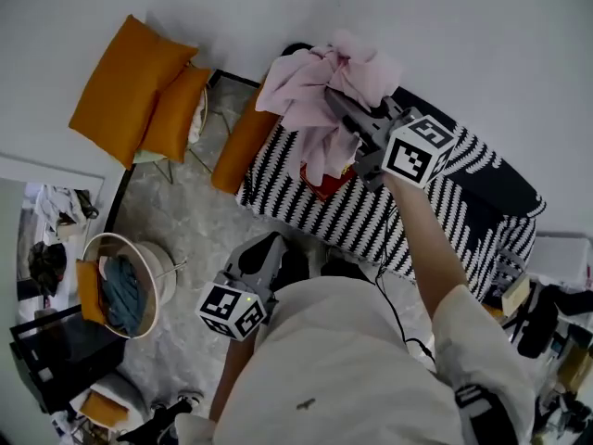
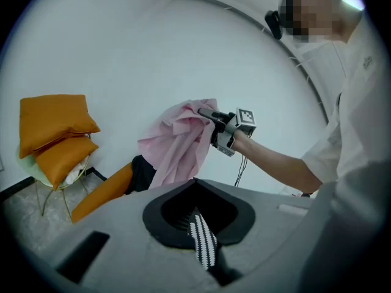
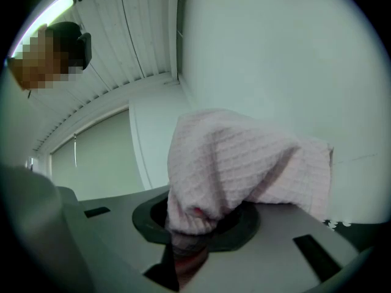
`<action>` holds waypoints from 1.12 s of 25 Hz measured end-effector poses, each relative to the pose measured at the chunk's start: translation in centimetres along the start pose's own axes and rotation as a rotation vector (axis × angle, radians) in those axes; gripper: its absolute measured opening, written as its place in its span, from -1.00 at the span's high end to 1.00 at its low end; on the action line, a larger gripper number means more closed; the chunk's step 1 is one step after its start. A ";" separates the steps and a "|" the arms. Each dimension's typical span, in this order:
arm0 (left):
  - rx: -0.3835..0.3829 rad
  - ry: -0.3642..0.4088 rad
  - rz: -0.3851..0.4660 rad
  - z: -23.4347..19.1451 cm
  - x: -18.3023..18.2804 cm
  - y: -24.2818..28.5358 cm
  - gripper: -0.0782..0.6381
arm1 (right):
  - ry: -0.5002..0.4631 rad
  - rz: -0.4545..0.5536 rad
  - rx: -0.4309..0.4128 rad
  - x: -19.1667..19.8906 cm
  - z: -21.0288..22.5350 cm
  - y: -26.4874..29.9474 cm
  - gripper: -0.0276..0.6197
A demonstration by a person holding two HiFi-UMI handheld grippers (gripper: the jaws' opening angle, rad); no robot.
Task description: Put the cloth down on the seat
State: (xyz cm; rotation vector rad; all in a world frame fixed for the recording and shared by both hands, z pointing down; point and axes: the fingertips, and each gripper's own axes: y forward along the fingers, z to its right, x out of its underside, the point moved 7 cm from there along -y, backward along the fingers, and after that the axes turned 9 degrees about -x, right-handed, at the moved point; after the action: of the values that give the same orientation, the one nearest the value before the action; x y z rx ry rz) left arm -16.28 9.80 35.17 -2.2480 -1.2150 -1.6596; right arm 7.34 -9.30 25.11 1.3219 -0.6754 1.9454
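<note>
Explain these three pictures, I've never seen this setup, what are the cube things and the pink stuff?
There's no robot: a person holds a two-jaw gripper in each hand, and the marked cubes are part of them. One picture comes from a camera on the person's head, looking down; the others from cameras riding on each gripper. The right gripper is clamped on a pink cloth, held above the black-and-white striped seat. A red item lies on the seat beneath it. The left gripper hangs low near the body; whether it grips anything I can't tell.

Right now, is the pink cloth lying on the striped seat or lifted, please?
Lifted: the pink waffle-knit cloth hangs bunched from the right tool, over the black-and-white striped seat.
</note>
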 end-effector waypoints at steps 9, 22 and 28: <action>0.012 -0.003 -0.046 -6.0 -2.0 0.5 0.75 | 0.049 -0.032 0.062 2.9 4.4 5.9 0.64; -0.098 -0.046 -0.052 -7.3 -4.6 5.3 0.75 | 0.213 -0.156 0.077 11.7 12.8 8.0 0.63; -0.162 -0.056 -0.079 -8.2 -5.6 8.2 0.75 | 0.286 -0.225 0.090 16.5 17.7 8.6 0.63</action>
State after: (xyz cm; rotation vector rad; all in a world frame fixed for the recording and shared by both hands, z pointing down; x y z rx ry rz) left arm -17.80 -2.91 36.73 -2.3841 -1.2390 -1.7967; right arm 6.85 -23.72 46.36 1.0890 -0.2896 1.9445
